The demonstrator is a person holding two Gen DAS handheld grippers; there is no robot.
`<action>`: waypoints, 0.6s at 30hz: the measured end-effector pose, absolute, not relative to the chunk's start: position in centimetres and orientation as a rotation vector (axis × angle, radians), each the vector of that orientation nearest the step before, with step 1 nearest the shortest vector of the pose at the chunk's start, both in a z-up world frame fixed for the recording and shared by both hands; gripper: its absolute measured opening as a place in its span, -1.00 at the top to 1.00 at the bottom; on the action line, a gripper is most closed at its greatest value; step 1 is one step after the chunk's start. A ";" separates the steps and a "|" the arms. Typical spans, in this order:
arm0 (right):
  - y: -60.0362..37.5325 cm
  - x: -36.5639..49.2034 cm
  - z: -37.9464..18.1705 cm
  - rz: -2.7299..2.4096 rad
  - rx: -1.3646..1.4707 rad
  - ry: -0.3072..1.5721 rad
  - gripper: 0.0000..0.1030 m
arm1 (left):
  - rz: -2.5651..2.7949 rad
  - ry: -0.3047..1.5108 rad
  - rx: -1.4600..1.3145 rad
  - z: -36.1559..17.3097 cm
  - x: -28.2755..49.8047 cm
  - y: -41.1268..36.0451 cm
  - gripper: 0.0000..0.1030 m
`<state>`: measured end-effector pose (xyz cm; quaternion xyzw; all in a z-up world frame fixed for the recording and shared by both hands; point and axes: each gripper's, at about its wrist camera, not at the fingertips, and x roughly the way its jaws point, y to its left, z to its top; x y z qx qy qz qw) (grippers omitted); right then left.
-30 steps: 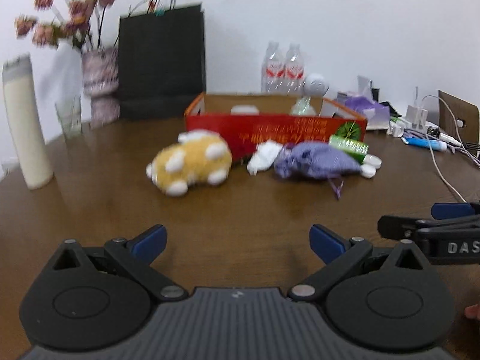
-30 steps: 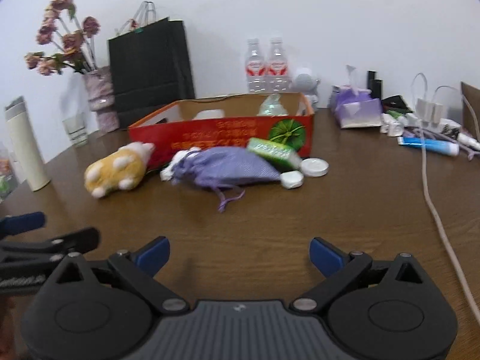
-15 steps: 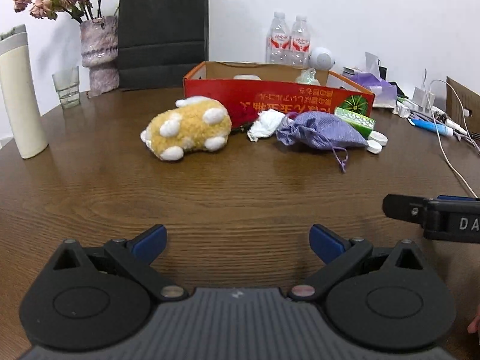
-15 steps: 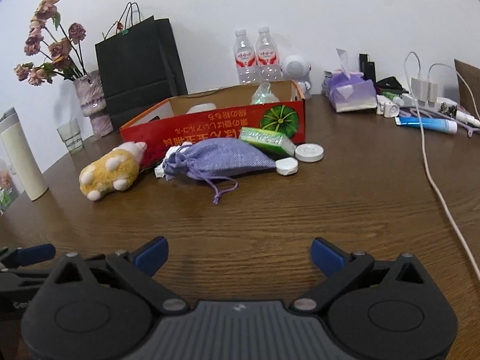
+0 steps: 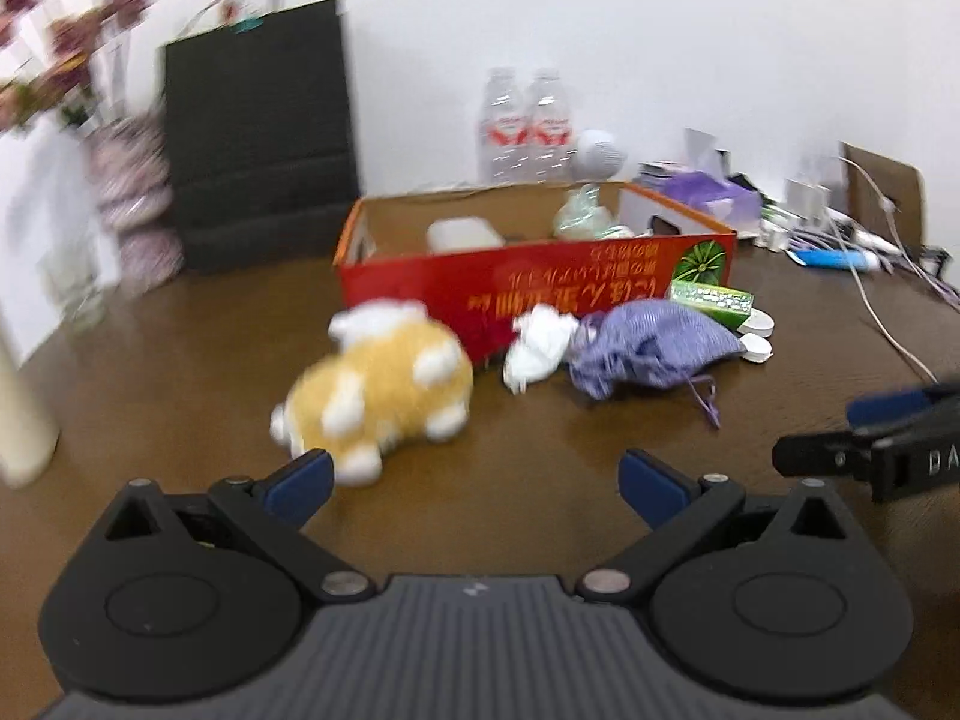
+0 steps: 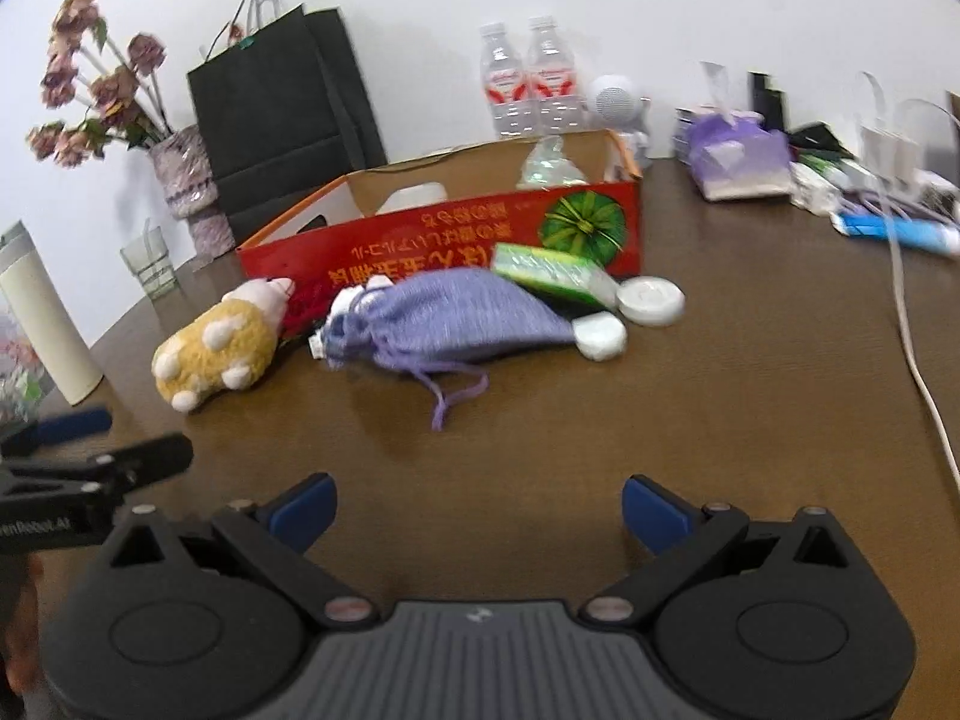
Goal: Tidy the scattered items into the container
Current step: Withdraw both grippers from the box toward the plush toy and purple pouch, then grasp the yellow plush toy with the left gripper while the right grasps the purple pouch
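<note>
A red cardboard box [image 5: 540,291] [image 6: 456,246] stands open on the brown table with a few items inside. In front of it lie a yellow plush toy [image 5: 378,396] [image 6: 210,354], a crumpled white wad [image 5: 537,348], a purple drawstring pouch [image 5: 648,348] [image 6: 456,318], a green packet [image 5: 711,300] [image 6: 552,273] and two white round lids [image 6: 651,300]. My left gripper [image 5: 474,480] is open, its left fingertip close to the plush toy. My right gripper [image 6: 477,507] is open and empty, short of the pouch.
Behind the box stand a black paper bag [image 5: 258,138], a vase of dried flowers [image 6: 186,180], a glass [image 6: 147,261] and two water bottles [image 6: 531,84]. A white cylinder [image 6: 45,324] is at the left. Cables [image 6: 912,336], a blue tube and a tissue pack clutter the right side.
Both grippers have moved forward toward the items; the plush toy now sits just ahead of my left gripper and the pouch looms larger for the right. Both stay open.
</note>
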<state>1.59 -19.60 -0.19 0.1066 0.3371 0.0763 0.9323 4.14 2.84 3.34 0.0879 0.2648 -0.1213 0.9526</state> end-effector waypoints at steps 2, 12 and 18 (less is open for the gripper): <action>-19.1 3.3 0.5 0.204 0.158 0.691 -0.96 | -0.255 0.530 0.248 3.5 5.9 3.5 -1.00; -13.3 7.9 0.8 0.368 -0.338 0.583 -0.50 | -0.304 0.681 0.354 2.0 13.8 5.9 -1.00; -11.8 8.4 0.6 0.345 -0.411 0.516 0.13 | -0.301 0.714 0.217 2.4 12.4 5.7 -0.54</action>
